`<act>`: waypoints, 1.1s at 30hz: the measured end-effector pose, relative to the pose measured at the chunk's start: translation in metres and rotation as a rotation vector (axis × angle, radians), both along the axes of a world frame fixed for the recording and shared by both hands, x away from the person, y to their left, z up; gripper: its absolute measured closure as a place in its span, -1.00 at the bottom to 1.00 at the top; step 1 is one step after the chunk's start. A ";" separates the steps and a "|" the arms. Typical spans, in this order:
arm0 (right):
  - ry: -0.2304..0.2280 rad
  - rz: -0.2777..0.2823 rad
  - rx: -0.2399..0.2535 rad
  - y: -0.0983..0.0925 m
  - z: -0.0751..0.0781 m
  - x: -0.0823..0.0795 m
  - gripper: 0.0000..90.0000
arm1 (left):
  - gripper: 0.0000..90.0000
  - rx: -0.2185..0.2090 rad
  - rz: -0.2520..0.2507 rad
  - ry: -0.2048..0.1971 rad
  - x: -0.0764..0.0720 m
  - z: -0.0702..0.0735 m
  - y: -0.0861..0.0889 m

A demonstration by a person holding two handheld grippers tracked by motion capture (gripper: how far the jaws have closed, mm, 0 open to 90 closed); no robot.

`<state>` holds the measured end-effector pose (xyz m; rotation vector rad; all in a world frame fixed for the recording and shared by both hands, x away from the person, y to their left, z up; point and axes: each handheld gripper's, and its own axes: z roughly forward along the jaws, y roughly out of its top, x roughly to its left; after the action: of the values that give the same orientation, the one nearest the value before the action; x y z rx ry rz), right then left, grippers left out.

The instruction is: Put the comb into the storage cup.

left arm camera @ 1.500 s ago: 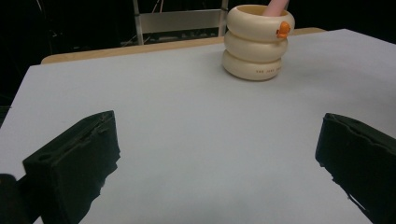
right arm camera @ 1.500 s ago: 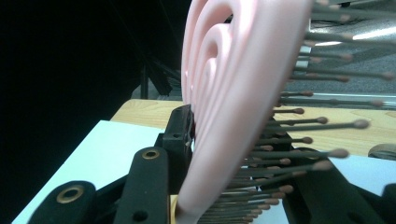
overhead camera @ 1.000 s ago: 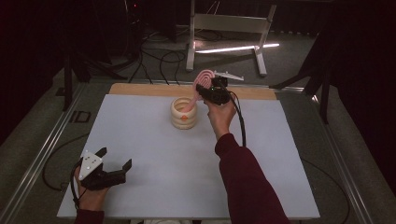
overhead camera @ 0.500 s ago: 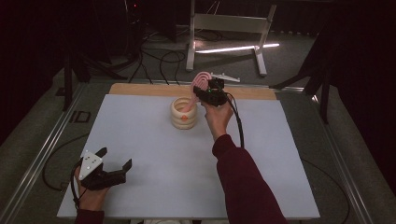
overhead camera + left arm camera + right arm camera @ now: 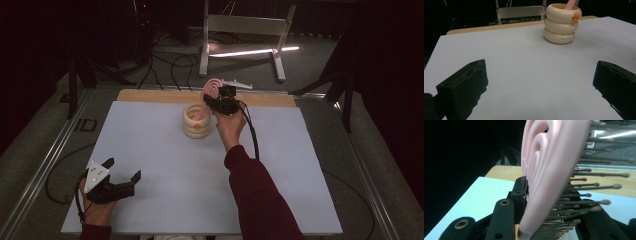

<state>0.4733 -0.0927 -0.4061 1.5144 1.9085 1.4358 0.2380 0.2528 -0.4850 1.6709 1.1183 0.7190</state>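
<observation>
Between my right gripper's jaws I'm clamping the pink hairbrush by its head, bristles sticking off to one side, handle dipping down into the cream ringed cup just below. Left gripper is sitting with jaws wide apart and nothing between them, the cup well ahead of them.

A table covered by a pale grey-white sheet is seen, with a strip of bare wood left exposed along its far edge. A cream ringed holder, marked by a small orange figure, is stood on the sheet near that far edge.
</observation>
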 end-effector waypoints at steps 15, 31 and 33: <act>0.009 0.010 -0.025 0.010 -0.006 -0.001 0.42 | -0.99 0.001 -0.001 -0.003 0.000 0.001 0.000; 0.009 -0.002 -0.030 0.013 -0.009 0.002 0.42 | -0.99 -0.002 -0.001 -0.003 -0.001 0.001 0.000; 0.010 -0.003 -0.026 0.013 -0.009 0.002 0.42 | -0.99 -0.002 -0.002 -0.003 -0.001 0.001 0.001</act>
<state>0.4750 -0.0793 -0.4151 1.5149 1.9224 1.3987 0.2372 0.2535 -0.4840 1.6679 1.1151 0.7188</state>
